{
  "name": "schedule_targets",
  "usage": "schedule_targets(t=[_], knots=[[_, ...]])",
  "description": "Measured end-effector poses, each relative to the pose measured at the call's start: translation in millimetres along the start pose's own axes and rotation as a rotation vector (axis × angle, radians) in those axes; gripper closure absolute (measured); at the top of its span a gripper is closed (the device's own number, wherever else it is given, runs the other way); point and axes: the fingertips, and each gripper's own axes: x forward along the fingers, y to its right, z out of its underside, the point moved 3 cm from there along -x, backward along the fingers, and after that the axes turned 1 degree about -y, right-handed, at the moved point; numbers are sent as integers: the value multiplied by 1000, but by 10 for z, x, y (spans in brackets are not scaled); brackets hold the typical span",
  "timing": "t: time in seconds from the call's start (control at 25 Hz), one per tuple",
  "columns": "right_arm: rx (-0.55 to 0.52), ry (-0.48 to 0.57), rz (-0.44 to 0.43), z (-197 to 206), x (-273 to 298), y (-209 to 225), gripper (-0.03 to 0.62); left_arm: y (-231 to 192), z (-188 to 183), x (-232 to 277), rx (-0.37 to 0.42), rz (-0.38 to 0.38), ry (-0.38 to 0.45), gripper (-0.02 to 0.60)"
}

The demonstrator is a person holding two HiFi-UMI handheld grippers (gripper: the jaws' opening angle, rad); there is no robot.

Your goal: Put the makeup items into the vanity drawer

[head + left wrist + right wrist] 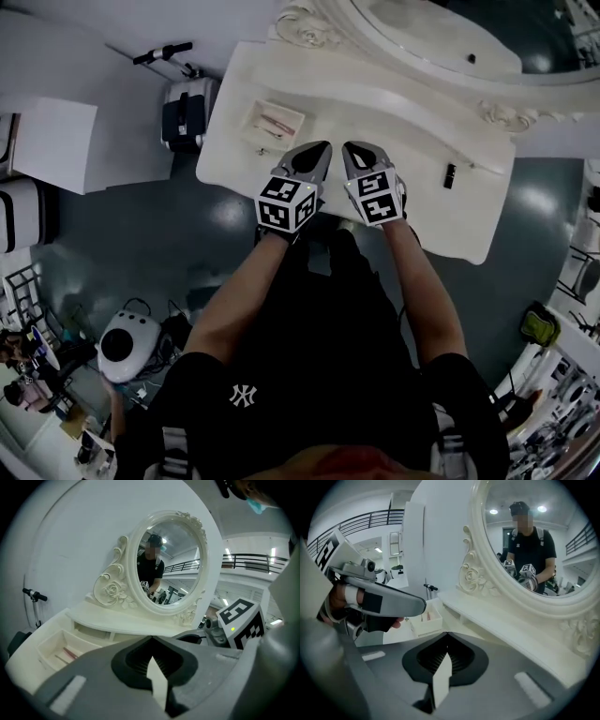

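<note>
Both hand-held grippers hover shut and empty over the front of the vanity table.

Both bare forearms reach straight forward from the body, nearly parallel. The left hand-held gripper (322, 147) and right hand-held gripper (352, 148) sit side by side, close together, noses tipped down toward the mirror (441, 37). Each has its jaws pressed together with nothing between them. The open drawer (265, 137) lies left of the left one on the table (422, 216), with slim pink makeup items (277, 123) inside. A small black item (450, 175) lies on the tabletop, right of the right one.
</note>
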Motion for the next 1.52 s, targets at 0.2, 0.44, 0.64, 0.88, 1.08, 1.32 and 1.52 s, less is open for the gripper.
schedule_targets(t=[0.2,0.44,0.64,0.88,1.08,1.32,1.52], knots=[[65,13,47,231,-285,191,569,346,11,153,36,55,-16,581],[136,18,125,578,-661,545,569,835,88,441,72,130,-49,581],[204,13,184,897,-906,821,569,1199,208,695,98,193,-84,581],[267,16,241,1237,-1127,1161,569,1566,341,1027,124,243,-124,581],[314,11,304,1517,-1261,1395,568,1776,471,1259,133,276,-153,581],[355,-18,350,1726,-1333,1697,549,1944,545,1563,142,301,-194,581],[411,-55,388,1991,-1335,1908,504,2052,653,1748,150,312,-224,581]])
